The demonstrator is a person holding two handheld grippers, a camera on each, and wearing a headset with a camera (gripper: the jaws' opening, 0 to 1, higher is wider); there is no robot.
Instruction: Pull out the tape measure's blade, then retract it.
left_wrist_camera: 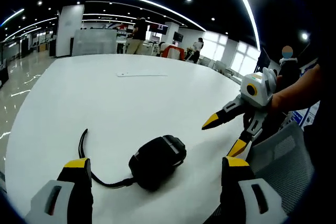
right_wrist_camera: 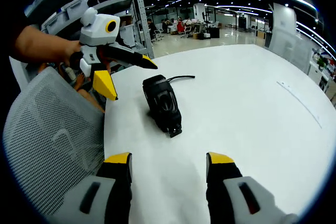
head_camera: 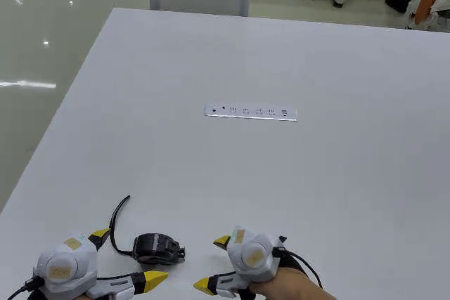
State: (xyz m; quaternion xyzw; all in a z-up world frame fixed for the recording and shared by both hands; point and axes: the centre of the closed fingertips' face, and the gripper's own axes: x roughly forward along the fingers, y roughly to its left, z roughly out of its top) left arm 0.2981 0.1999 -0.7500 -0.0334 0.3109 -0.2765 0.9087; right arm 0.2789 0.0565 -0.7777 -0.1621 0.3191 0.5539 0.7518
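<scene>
At the bottom edge of the head view, the black tape measure lies on the white desk, between the two claws. Its black strap curls away toward the upper left. The left claw, in the lower left corner, stands wide open and holds nothing, its yellow tips on either side of the strap end of the case. The right claw, just right of the tape measure, is likewise spread open and empty, pointing at the case but apart from it. Farther up the desk, near frame centre, lies a white power strip.
</scene>
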